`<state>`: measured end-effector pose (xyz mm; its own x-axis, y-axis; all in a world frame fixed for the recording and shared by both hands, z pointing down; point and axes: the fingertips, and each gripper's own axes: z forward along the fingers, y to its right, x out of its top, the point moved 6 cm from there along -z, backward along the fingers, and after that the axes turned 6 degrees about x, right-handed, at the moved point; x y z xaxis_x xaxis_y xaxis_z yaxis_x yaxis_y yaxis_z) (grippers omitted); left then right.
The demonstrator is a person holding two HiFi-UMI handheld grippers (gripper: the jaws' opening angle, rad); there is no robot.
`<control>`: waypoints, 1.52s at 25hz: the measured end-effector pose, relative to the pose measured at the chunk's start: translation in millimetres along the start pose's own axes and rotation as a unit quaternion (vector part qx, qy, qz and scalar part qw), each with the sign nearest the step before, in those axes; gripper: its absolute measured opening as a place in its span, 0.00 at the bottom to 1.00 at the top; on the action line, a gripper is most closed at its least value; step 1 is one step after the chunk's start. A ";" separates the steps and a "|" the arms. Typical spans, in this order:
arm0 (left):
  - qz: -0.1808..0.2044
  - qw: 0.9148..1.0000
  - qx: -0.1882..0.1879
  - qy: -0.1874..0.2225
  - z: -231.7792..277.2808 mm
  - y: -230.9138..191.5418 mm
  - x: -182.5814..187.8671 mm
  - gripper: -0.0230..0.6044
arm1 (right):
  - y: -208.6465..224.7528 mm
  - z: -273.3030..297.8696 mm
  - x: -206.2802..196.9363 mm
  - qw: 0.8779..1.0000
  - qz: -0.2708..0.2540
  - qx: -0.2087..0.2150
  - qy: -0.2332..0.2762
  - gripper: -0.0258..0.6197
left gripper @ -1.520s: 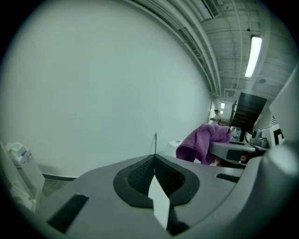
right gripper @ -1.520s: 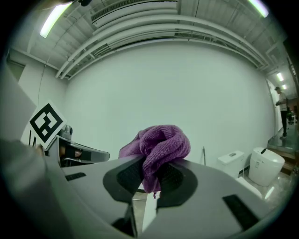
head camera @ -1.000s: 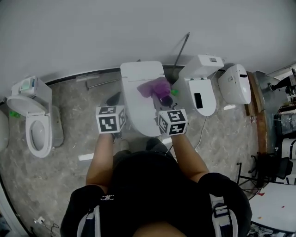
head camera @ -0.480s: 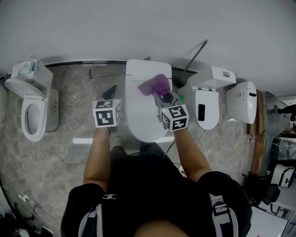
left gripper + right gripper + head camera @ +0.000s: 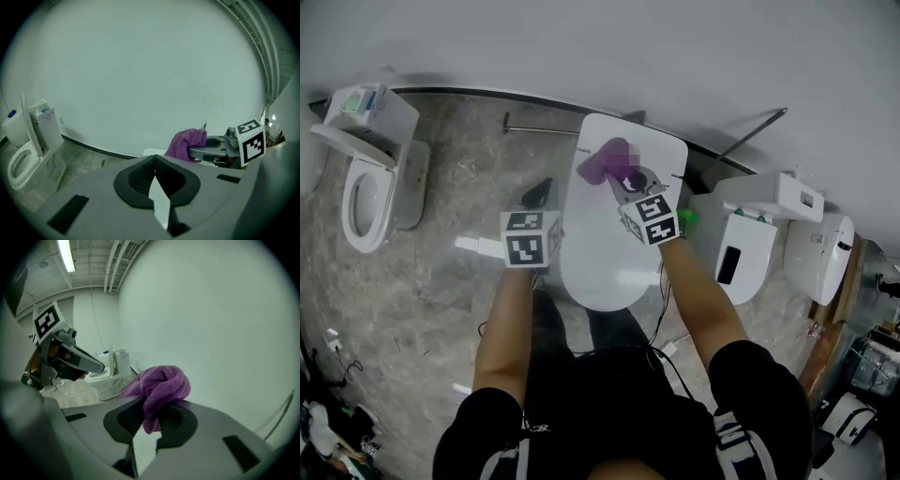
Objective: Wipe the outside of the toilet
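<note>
A white toilet with its lid down [image 5: 614,253] stands in front of the person in the head view. My right gripper [image 5: 625,180] hovers over the back of the lid, shut on a bunched purple cloth [image 5: 612,161]. In the right gripper view the cloth [image 5: 159,383] bulges out above the right gripper [image 5: 151,414]. My left gripper [image 5: 538,194] hangs beside the toilet's left flank, above the floor. Its jaws meet with nothing between them, as the left gripper [image 5: 154,161] shows in its own view. That view also catches the cloth [image 5: 186,143] off to the right.
An open-seat toilet [image 5: 367,187] stands at the far left. Two more white toilets [image 5: 752,246] [image 5: 821,258] crowd the right. A metal bar [image 5: 534,129] lies on the marbled floor by the white wall, and a rod [image 5: 742,137] leans at the back right.
The right gripper has carried the purple cloth farther toward the back of the lid. The head view has swung, so the toilets now sit tilted in it. The left gripper stays beside the bowl.
</note>
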<state>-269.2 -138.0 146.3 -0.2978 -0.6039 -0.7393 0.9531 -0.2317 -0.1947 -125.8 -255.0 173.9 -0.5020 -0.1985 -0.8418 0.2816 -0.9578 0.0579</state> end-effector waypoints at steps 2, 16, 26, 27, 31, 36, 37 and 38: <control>-0.004 1.000 0.007 -0.003 22.6 -3.9 -9.7 0.05 | 18.5 33.0 -14.1 0.999 -0.023 0.019 -0.010 0.13; -0.012 0.999 0.022 -0.041 120.0 -31.8 -73.5 0.05 | 103.5 213.4 -118.1 0.982 -0.125 0.058 -0.128 0.13; -0.002 0.998 0.023 -0.055 147.8 -26.2 -87.3 0.05 | 149.2 236.8 -150.7 0.976 -0.117 0.019 -0.183 0.14; -0.005 0.998 0.024 -0.054 149.4 -24.5 -85.8 0.05 | 153.4 235.3 -151.4 0.977 -0.111 0.014 -0.183 0.13; -0.003 0.998 0.022 -0.051 156.3 -9.8 -79.9 0.05 | 172.5 222.3 -159.3 0.979 -0.090 -0.006 -0.185 0.14; 0.006 0.998 0.015 -0.055 164.3 11.7 -80.0 0.05 | 193.5 198.8 -173.0 0.978 -0.080 -0.025 -0.190 0.14; 0.007 0.998 0.013 -0.057 166.1 16.6 -80.7 0.05 | 198.5 193.1 -176.3 0.978 -0.076 -0.029 -0.193 0.14; 0.009 0.998 0.011 -0.059 167.7 21.6 -81.6 0.05 | 203.9 187.0 -179.9 0.978 -0.069 -0.033 -0.195 0.14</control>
<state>-233.3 -221.6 310.5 -0.2869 -0.6930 -0.6614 0.9571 -0.2365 -0.1674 -131.0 -453.4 437.5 -0.8089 -0.1451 -0.5698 0.2351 -0.9680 -0.0873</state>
